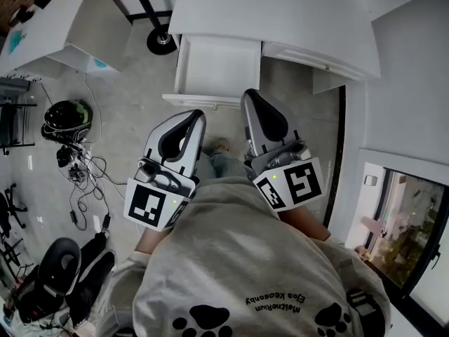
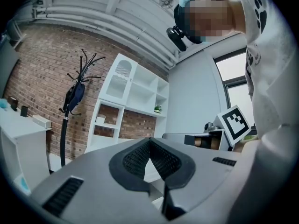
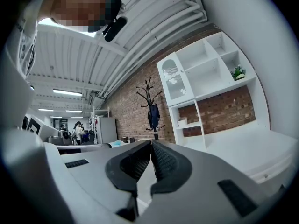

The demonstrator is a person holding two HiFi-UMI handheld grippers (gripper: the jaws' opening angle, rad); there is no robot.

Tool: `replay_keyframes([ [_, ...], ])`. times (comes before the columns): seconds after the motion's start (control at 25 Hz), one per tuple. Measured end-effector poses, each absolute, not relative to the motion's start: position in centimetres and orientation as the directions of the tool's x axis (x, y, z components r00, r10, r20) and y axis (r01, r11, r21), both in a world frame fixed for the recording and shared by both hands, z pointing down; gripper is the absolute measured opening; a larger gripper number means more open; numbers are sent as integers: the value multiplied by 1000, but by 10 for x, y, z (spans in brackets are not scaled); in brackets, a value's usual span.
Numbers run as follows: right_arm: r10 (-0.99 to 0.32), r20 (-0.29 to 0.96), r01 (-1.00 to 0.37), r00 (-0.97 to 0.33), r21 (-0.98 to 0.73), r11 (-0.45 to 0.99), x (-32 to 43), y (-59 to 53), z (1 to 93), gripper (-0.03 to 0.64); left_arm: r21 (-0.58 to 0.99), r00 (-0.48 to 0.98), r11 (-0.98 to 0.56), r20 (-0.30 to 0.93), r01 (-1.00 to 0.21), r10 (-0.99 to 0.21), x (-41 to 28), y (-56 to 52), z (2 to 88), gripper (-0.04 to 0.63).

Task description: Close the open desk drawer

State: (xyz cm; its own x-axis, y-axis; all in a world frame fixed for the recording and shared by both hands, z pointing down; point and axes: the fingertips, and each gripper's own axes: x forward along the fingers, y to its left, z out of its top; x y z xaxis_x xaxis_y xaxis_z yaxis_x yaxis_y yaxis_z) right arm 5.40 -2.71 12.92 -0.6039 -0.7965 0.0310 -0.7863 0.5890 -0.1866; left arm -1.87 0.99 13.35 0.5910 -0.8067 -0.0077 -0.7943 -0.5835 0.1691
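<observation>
Spotting a dark helmet point(image 1: 66, 114) and loose cables point(image 1: 84, 181) lying on the floor, well off to the left of the left gripper point(image 1: 195, 116). Holding that gripper level with its jaws clenched tip to tip and pinching nothing, showing only a narrow wedge of gap lower down between the ribbed pads point(image 2: 138, 157). Looking past those jaws at a black coat stand point(image 2: 74, 101) and a white shelf unit point(image 2: 133, 101) standing against a brick wall point(image 2: 42, 73).

Finding the open desk drawer point(image 1: 217, 65) just ahead of both grippers, lying between their tips and sticking out from under the white desk point(image 1: 280, 12), with its front edge nearest them. Not managing to tell from above whether either tip is touching that edge.

Holding the right gripper point(image 1: 250, 95) just beside the left one, with its marker cube point(image 1: 298, 184) facing up and its jaws likewise pressed together, gripping nothing. Seeing beyond it a small plant point(image 3: 238, 72) sitting high in the shelf unit, and a window point(image 1: 403, 223) lying off to its right.
</observation>
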Motion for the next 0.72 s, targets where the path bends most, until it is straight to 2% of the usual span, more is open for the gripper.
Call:
replay_keyframes([
  [0.72, -828, 85, -832, -554, -103, 546, 54, -49, 160, 32, 175, 703, -686, 54, -706, -709, 9, -31, 170, 18],
])
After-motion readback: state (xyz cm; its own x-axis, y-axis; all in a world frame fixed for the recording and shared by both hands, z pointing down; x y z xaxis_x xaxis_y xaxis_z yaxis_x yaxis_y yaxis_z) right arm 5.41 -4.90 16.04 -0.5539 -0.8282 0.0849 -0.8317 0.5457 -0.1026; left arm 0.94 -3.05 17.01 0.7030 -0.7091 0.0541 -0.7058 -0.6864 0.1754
